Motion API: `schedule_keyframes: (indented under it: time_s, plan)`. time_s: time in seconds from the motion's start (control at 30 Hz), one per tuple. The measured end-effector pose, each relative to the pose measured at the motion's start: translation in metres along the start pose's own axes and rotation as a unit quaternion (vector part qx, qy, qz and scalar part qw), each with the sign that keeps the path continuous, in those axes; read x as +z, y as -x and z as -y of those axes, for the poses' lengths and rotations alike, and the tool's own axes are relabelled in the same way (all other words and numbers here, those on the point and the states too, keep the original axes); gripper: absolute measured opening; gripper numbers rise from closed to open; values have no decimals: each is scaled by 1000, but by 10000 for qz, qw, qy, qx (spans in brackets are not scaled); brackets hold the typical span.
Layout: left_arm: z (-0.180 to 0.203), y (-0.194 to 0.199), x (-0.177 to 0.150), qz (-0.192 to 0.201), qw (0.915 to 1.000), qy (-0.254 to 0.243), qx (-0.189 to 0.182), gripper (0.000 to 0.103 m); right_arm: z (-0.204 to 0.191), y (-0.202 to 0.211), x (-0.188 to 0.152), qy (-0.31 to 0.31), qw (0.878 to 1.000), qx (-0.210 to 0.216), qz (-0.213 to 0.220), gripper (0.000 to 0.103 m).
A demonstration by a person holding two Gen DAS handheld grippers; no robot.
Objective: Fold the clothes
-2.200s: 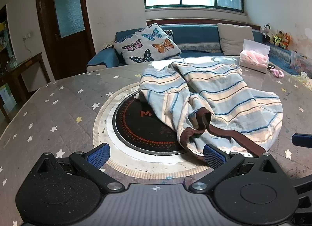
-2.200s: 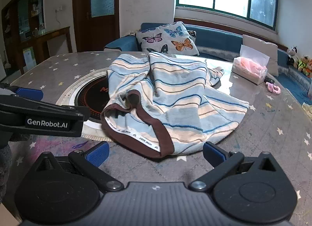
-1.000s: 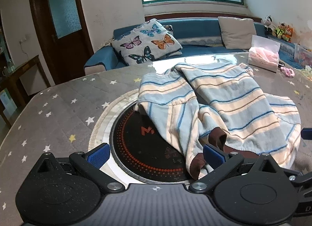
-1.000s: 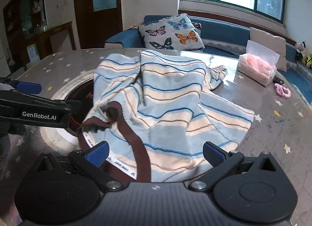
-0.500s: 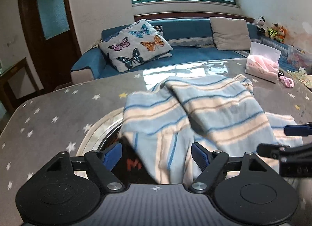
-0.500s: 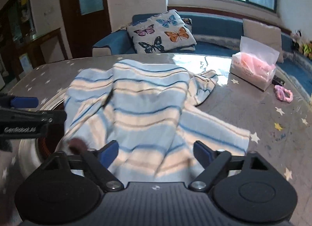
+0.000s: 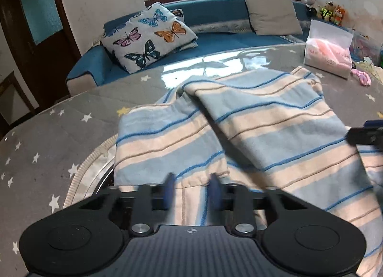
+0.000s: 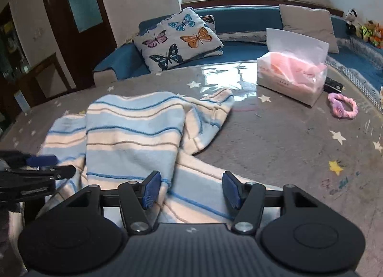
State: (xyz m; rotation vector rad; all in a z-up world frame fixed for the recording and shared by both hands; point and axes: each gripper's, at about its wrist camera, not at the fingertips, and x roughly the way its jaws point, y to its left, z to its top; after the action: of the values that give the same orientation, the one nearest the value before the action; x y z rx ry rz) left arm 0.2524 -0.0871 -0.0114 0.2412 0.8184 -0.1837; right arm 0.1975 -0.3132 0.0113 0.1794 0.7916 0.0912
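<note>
Left wrist view: the left gripper (image 7: 191,192) has its jaws half closed around an edge of the striped garment (image 7: 263,133), which lies on the counter (image 7: 47,138); I judge the grasp step is in hand.

Right wrist view: the right gripper (image 8: 191,189) is spread over the striped garment's near edge. Next, both must pinch firmly. The counter is bare toward the tissue box (image 8: 292,78).

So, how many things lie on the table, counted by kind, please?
Striped garment: 1
Tissue box: 1
Pink hair tie: 1
Small black object behind the box: 1
Total: 4, on the star-patterned table.
</note>
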Motion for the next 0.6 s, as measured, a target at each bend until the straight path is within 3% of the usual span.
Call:
schedule_keyframes:
  time_s: [0.07, 0.17, 0.3, 0.43, 0.53, 0.57, 0.6]
  plan:
    - [-4, 2, -3, 15, 10000, 17, -4, 9, 5, 5, 0, -27, 10000, -22, 56, 58]
    - [-13, 8, -6, 65, 9999, 143, -6, 5, 14, 11, -1, -99, 9998, -131, 96, 58]
    - [-20, 20, -8, 115, 9996, 250, 13, 5, 23, 6, -8, 129, 9980, -621, -32, 58]
    - [-17, 28, -4, 183, 9994, 259, -108, 8, 38, 2, -18, -18, 9970, -757, -134, 58]
    - [-4, 28, 1, 242, 9994, 177, -182, 23, 37, 3, -21, 110, 9968, -791, -69, 55]
    - [1, 26, 3, 266, 9994, 137, -175, 37, 36, 3, -21, 135, 9967, -792, -70, 53]
    - [4, 24, 5, 284, 9995, 84, -133, 43, 36, 3, -21, 137, 9970, -763, -66, 50]
